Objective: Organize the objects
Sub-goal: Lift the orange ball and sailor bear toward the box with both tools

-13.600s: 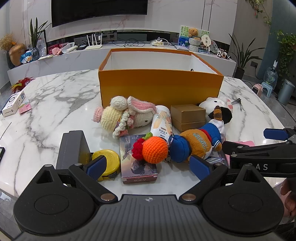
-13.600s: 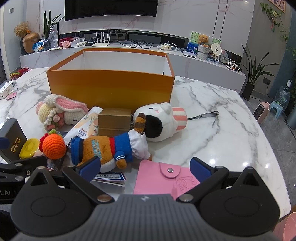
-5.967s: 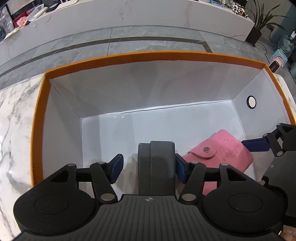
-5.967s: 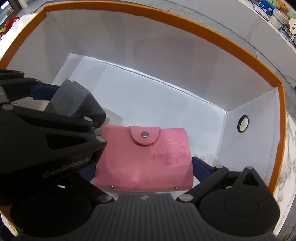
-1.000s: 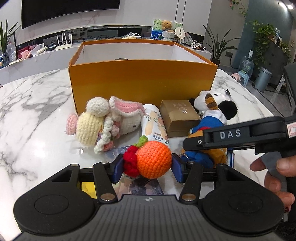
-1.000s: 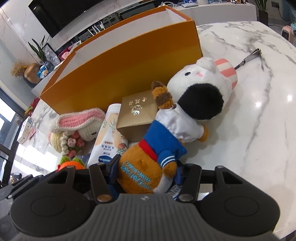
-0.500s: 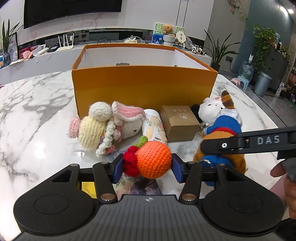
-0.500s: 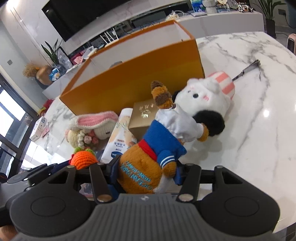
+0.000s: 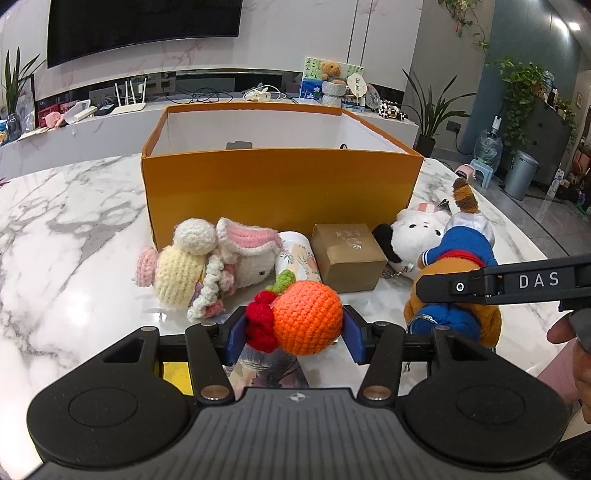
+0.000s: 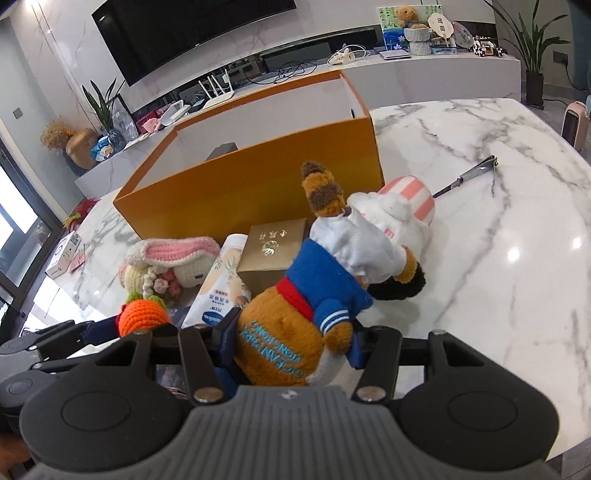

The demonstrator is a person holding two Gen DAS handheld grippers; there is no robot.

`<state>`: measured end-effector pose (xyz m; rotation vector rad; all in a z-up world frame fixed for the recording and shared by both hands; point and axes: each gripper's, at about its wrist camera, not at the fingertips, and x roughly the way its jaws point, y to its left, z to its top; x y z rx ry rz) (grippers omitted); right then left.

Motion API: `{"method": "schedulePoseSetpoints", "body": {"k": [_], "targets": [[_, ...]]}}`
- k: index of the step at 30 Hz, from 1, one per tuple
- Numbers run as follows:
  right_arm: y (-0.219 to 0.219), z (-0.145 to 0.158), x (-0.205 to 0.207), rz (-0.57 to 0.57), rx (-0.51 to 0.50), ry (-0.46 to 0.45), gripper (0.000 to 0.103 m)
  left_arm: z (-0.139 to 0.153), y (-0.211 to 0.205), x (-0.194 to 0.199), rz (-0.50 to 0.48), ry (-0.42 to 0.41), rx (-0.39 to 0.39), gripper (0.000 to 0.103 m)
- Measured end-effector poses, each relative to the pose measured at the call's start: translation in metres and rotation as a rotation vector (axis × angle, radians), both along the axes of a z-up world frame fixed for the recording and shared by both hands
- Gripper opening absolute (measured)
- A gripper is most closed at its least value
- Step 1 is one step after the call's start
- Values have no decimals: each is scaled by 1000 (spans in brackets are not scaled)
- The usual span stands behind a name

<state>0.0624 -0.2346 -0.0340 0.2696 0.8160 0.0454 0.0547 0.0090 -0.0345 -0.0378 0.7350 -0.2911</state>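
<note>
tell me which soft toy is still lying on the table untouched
The crochet bunny beside the orange box; the orange crochet fruit and brown sailor plush are each gripped.

Left gripper point(image 9: 293, 338): black body, ribbed grey top plate, two round side housings, silver screws, blue pads on the jaws. Right gripper point(image 10: 293, 343): identical build; its arm carries white "DAS" lettering. Fingernail polish appears dark red.

Wall television point(image 9: 144, 27), potted plants point(image 9: 432, 110), router point(image 9: 127, 105) on the counter
</note>
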Motion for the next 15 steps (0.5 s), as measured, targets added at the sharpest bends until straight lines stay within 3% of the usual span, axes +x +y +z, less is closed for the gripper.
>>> {"method": "schedulePoseSetpoints", "body": {"k": [15], "targets": [[2,4,-5,25,-27,-9,57,4,-5,2,29,29,-10,61]]}}
